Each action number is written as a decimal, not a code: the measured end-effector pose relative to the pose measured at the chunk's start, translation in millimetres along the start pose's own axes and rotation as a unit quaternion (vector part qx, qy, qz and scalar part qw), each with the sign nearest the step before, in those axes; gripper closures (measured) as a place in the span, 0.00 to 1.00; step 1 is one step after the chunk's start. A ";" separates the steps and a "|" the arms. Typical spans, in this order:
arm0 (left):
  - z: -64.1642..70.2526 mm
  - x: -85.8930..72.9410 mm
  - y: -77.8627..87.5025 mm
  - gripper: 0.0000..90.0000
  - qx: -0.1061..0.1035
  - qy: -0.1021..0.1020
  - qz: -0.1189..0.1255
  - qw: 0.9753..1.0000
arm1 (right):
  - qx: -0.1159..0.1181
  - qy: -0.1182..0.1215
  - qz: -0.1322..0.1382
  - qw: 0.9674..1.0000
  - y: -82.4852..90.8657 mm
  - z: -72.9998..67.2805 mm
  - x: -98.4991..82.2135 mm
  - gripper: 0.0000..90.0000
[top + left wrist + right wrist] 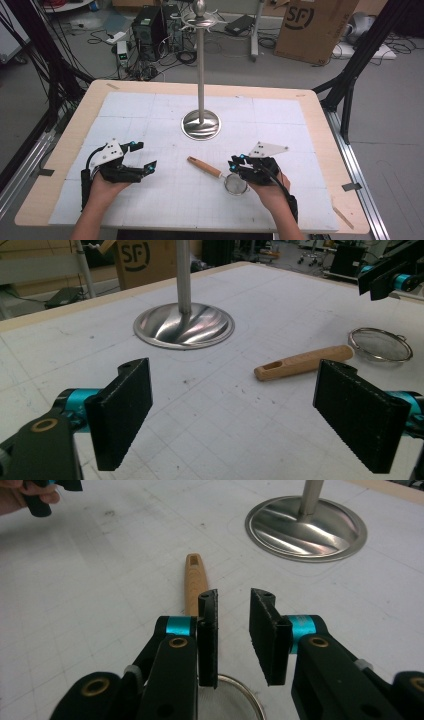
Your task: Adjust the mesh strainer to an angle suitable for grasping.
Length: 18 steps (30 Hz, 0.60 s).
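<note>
A small mesh strainer (pixel 235 184) with a wooden handle (pixel 204 166) lies on the white mat, in front of a metal stand (pixel 201 125) whose tall pole carries hooks at the top. My right gripper (pixel 237 161) hovers over the strainer where the handle meets the bowl. In the right gripper view its jaws (pixel 234 600) stand a narrow gap apart with bare mat between them, the handle (pixel 194 580) running out past the left jaw. My left gripper (pixel 143 155) rests wide open at the left, holding nothing. From it I see the handle (pixel 302 361) and the mesh bowl (pixel 381 344).
The stand's round base (pixel 184 325) sits mid-table behind the strainer. The white mat (pixel 150 115) covers a wooden table with pale edges. Cables, computer gear and a cardboard box (pixel 312 27) lie on the floor beyond.
</note>
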<state>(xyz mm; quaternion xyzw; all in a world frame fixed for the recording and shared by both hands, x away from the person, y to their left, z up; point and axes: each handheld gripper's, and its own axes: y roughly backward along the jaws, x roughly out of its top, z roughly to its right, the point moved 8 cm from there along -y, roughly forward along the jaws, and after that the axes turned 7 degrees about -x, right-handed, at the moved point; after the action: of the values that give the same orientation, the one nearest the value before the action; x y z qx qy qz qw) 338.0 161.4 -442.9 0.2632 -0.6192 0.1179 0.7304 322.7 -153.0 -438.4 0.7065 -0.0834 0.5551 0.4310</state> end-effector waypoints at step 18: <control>1.1 0.1 -1.0 0.18 0.000 -0.008 -0.006 1.000 | 0.000 -0.028 0.039 0.999 11.5 8.0 -4.3 0.63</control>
<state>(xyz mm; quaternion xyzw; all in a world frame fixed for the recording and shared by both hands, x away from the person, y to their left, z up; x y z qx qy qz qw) 337.6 160.0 -443.0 0.2677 -0.6233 0.1118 0.7261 320.0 -167.3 -436.3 0.7175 -0.1232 0.5520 0.4066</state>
